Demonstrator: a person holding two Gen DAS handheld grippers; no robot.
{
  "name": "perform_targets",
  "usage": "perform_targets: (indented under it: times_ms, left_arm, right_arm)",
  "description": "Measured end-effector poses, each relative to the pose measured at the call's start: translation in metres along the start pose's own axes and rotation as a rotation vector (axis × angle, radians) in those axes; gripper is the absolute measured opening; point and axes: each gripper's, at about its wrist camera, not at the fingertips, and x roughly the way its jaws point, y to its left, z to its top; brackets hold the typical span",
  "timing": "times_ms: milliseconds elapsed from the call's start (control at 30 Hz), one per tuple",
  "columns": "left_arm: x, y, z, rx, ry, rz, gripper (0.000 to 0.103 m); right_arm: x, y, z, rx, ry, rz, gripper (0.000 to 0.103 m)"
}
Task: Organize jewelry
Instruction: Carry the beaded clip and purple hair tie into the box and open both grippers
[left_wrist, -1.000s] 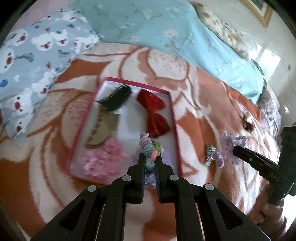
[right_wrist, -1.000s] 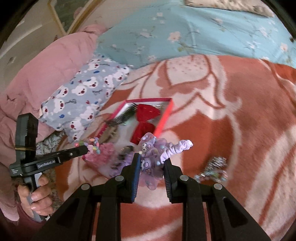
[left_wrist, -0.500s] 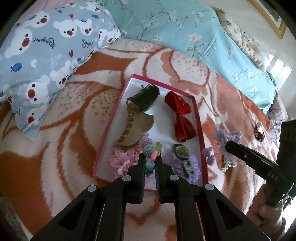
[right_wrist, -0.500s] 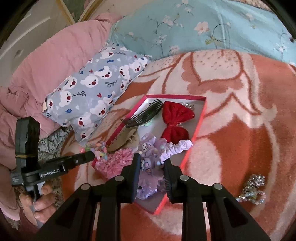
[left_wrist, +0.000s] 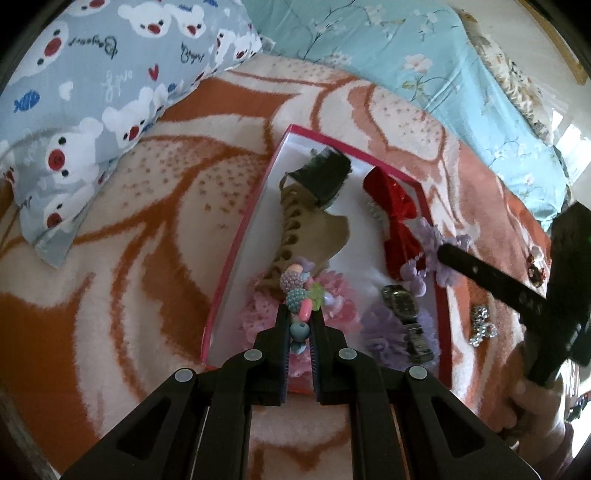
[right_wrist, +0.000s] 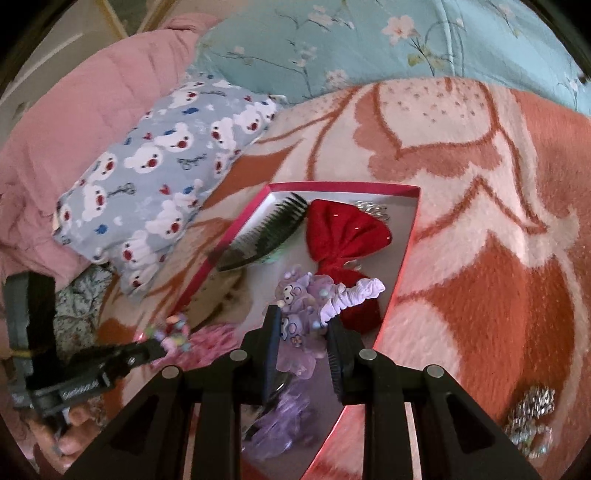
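Observation:
A pink-rimmed white box (left_wrist: 236, 254) lies on the blanket, also in the right wrist view (right_wrist: 404, 258). It holds a black comb (left_wrist: 325, 175), a red bow (left_wrist: 397, 221), a tan piece (left_wrist: 303, 236), a pink scrunchie (left_wrist: 332, 295) and a watch (left_wrist: 402, 306). My left gripper (left_wrist: 300, 317) is shut on a beaded bracelet (left_wrist: 299, 291) over the box's near end. My right gripper (right_wrist: 301, 325) is shut on a purple scrunchie (right_wrist: 314, 299) above the box's right side.
A bear-print pillow (left_wrist: 92, 92) lies left of the box. A teal floral quilt (left_wrist: 424, 74) is behind it. A sparkly silver piece (right_wrist: 532, 413) and a small red-black item (left_wrist: 535, 269) lie on the orange-and-white blanket (left_wrist: 129, 258) right of the box.
Both grippers have moved in over the box with their items. The box looms larger in both views, and the purple scrunchie now hangs over the box's right edge.

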Motion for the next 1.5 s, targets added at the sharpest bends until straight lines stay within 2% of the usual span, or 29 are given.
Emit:
perform_targets:
  times_ms: [233, 567, 733, 800, 1033, 1133, 1200, 1300, 1500]
  left_arm:
    - [0.015, 0.006, 0.002, -0.009, 0.015, 0.017, 0.008]
    - [0.024, 0.003, 0.000, 0.010, 0.026, 0.053, 0.009]
    - [0.024, 0.002, -0.001, 0.015, 0.027, 0.070, 0.014]
    - [0.024, 0.001, -0.002, 0.021, 0.027, 0.079, 0.021]
    - [0.023, 0.001, -0.002, 0.018, 0.028, 0.084, 0.024]
    - [0.022, 0.002, 0.000, 0.005, 0.025, 0.083, 0.032]
    - [0.020, 0.002, 0.000, 0.000, 0.021, 0.086, 0.044]
    - [0.017, 0.001, 0.001, -0.003, 0.015, 0.081, 0.055]
    - [0.013, 0.000, 0.000, -0.005, 0.010, 0.078, 0.059]
  right_arm:
    - [0.030, -0.018, 0.006, 0.006, 0.055, -0.015, 0.024]
    - [0.034, -0.017, 0.005, -0.024, 0.081, -0.005, 0.028]
    - [0.031, -0.014, 0.004, -0.033, 0.084, 0.000, 0.035]
    - [0.030, -0.012, 0.003, -0.042, 0.084, -0.004, 0.038]
    - [0.025, -0.005, 0.000, -0.069, 0.086, -0.020, 0.048]
    - [0.020, -0.006, -0.003, -0.062, 0.083, -0.019, 0.048]
    - [0.016, -0.007, -0.005, -0.056, 0.078, -0.012, 0.048]
    - [0.009, -0.007, -0.008, -0.053, 0.070, -0.011, 0.048]
    - [-0.003, -0.002, -0.012, -0.062, 0.053, -0.010, 0.055]
